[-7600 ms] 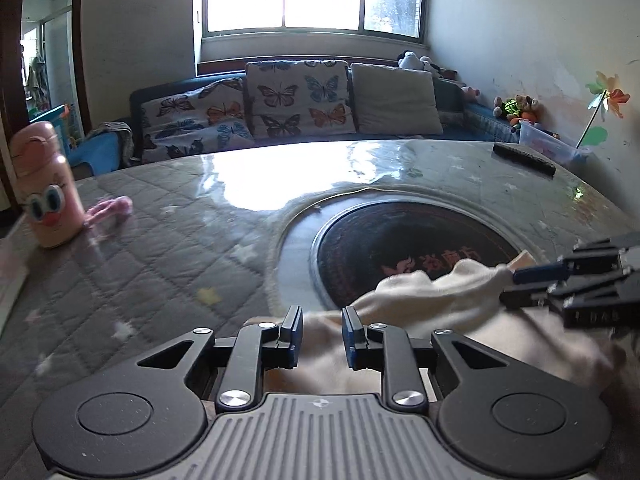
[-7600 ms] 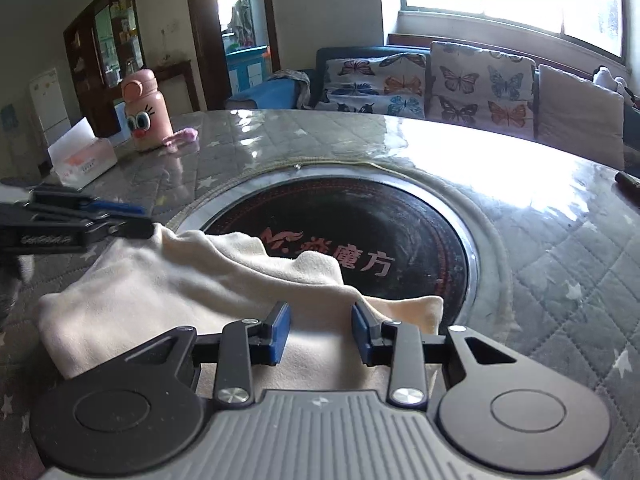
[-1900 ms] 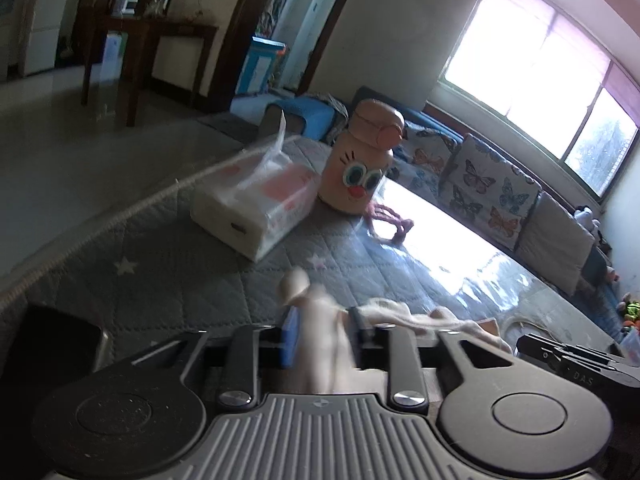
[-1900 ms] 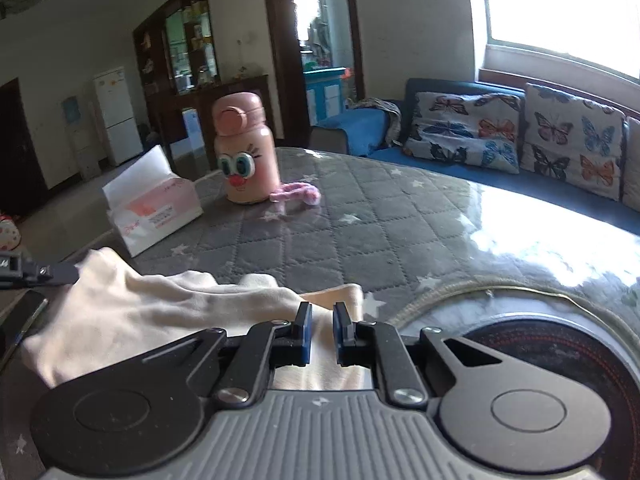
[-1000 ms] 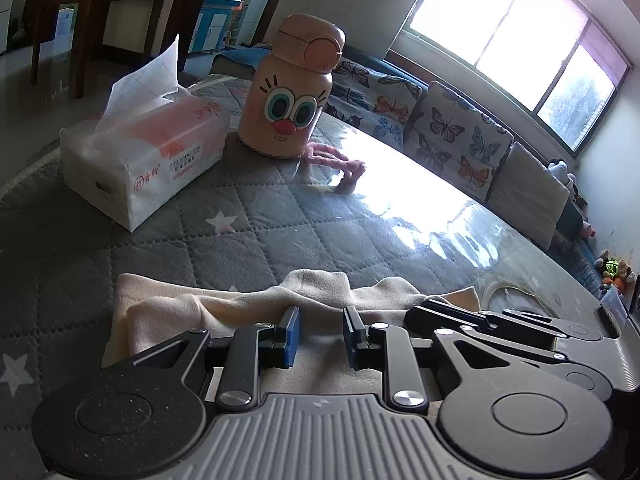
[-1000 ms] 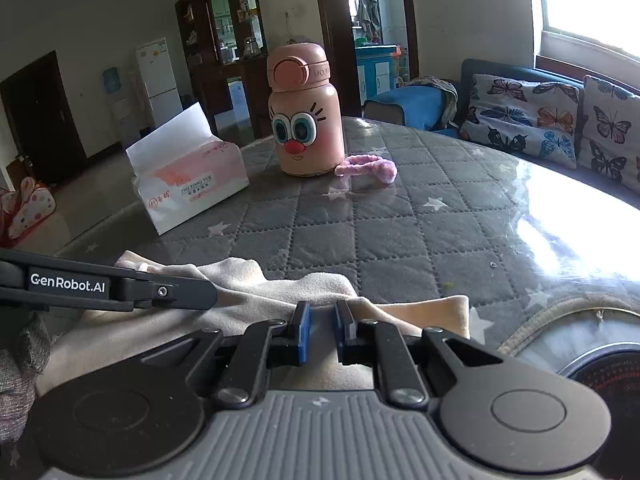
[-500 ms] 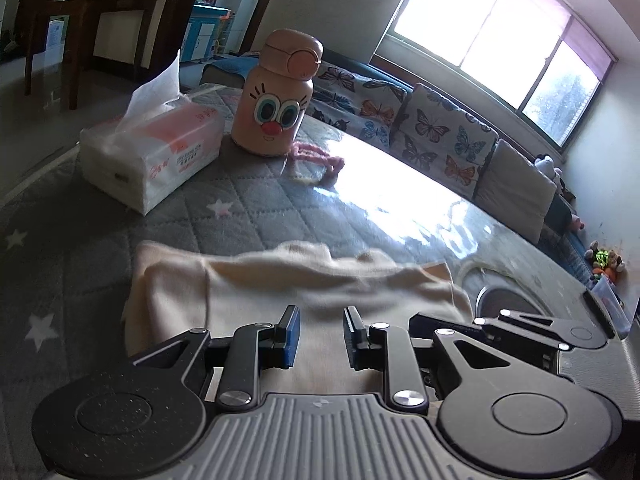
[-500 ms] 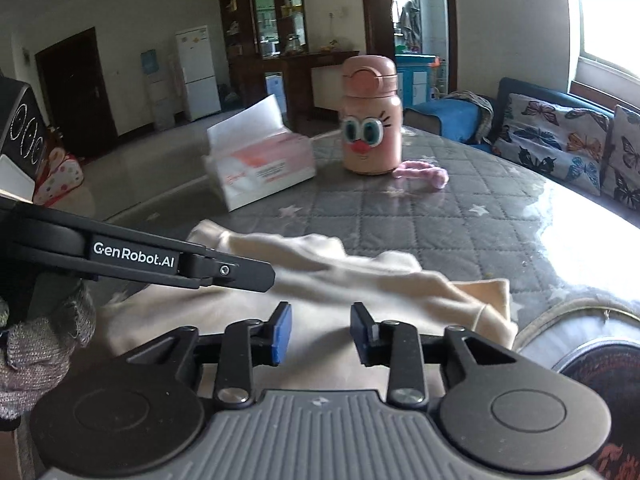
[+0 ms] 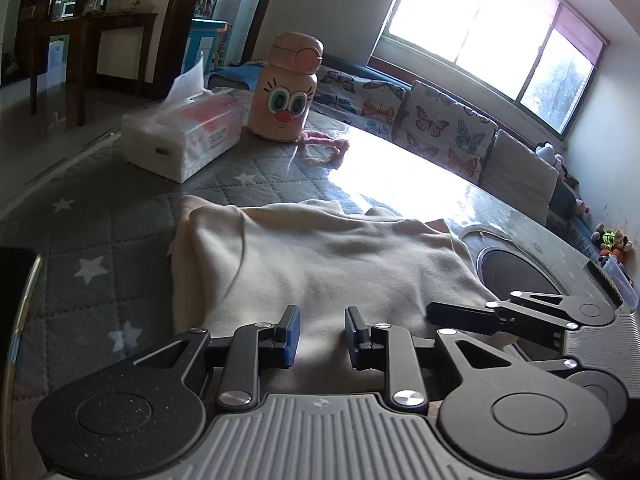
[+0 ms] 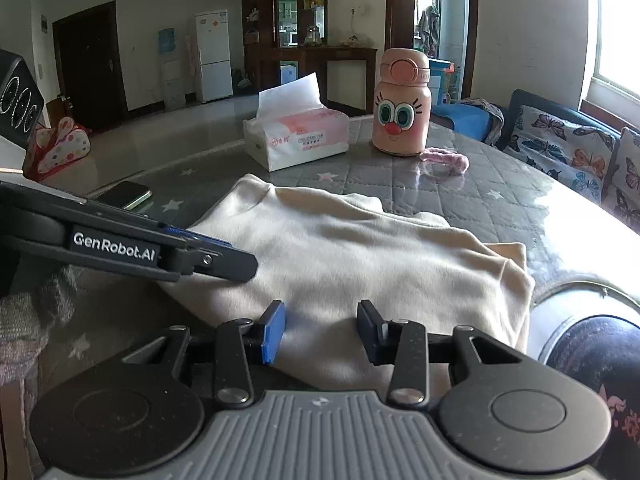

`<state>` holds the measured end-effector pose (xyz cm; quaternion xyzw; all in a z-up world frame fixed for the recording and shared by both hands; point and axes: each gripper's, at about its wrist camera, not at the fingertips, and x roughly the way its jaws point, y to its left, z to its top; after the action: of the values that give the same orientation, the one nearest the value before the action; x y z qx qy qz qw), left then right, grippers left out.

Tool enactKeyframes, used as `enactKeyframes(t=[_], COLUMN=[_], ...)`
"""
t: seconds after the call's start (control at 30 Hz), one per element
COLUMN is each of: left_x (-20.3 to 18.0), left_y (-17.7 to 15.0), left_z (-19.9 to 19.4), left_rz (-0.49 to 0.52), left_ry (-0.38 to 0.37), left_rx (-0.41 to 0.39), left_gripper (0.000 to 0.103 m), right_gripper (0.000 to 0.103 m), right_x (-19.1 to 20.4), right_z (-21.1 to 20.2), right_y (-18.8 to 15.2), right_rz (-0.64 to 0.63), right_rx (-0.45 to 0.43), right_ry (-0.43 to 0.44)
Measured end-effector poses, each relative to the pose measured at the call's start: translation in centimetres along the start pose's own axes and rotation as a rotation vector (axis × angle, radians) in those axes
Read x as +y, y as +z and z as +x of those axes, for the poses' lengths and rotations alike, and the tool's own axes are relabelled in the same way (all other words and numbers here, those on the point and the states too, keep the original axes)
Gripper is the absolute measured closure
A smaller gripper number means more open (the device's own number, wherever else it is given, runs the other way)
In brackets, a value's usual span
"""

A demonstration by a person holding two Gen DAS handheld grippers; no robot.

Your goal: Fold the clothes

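Left wrist view shows the left gripper [image 9: 319, 332] and right gripper [image 10: 321, 330] now wide open, holding nothing, having let go of the cream garment [image 9: 320, 256], which lies folded flat before the pink bottle [image 9: 286, 92].

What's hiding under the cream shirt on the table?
Under the cream shirt you can see only the grey star-patterned table cover around its edges. Whatever lies beneath the middle is covered, so I cannot tell.
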<state>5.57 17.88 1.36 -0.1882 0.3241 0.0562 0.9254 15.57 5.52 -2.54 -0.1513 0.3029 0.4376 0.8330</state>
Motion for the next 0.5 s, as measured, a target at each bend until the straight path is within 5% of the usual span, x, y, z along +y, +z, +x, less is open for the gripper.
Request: enactKeyframes(t=[0.5], left_x=[1.6], left_y=[-0.7], left_z=[-1.4], left_rz=[-0.038], left_ry=[0.024], left_rx=[-0.017], left_gripper=[0.074], right_gripper=[0.062], right_x=[-3.8], right_z=[-2.4], right_y=[-1.4], right_rz=[0.117], right_rx=[-0.005], right_ry=[-0.098])
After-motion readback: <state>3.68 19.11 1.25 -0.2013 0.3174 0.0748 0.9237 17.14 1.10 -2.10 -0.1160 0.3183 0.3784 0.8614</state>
